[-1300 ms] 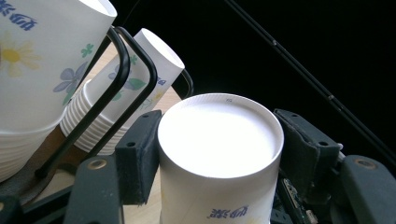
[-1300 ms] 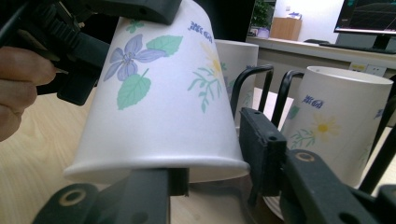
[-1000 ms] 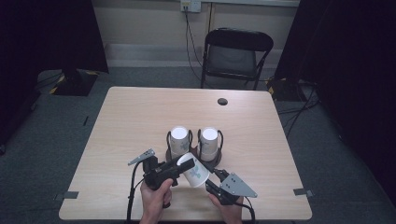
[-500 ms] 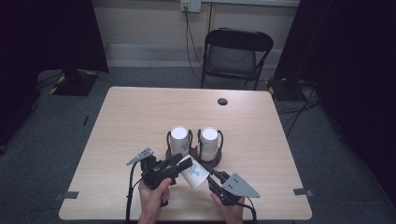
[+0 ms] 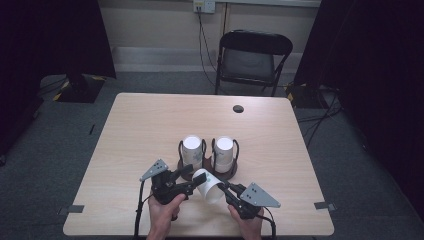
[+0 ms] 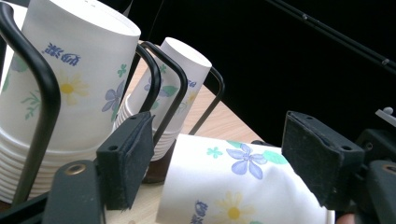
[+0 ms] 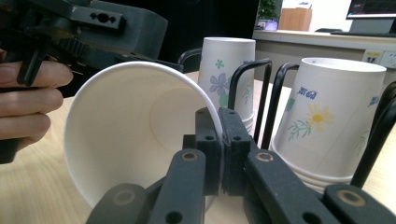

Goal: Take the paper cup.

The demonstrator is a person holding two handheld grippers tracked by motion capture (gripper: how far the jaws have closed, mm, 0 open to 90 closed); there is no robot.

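My left hand (image 5: 163, 210): it comes up from the near edge of the desk (image 5: 140, 125), fingers wrapped around the grip, forearm running straight toward the cup rack (image 5: 207, 170).
My left gripper (image 5: 186, 185): it points to the right and a little away from me, level with the desk, just in front of the cup rack. Its jaws stand apart on either side of the loose cup (image 5: 209, 185), toward the closed bottom end; in the left gripper view (image 6: 219, 168) I cannot tell whether the pads touch the paper.
My right hand (image 5: 247, 225): it enters from the near edge too, to the right of the left one, angled inward.
My right gripper (image 5: 225, 188): it points left and away from me, toward the cup rack. In the right gripper view (image 7: 219, 149) its jaws are pinched together on the rim of the loose cup (image 7: 140, 135), one pad inside the mouth and one outside.
Loose cup: a white paper cup with blue and yellow flowers (image 6: 243, 186), lying on its side between my two grippers, just in front of the cup rack, lifted off the desk.
Loose cup's axis: roughly level, running from upper left to lower right in the high view. The open mouth faces my right gripper and the closed bottom faces the cup rack and my left gripper.
Cup rack: a black wire holder with two bays, each holding an upside-down stack of the same cups, the left stack (image 5: 192, 150) and the right stack (image 5: 223, 152) side by side.
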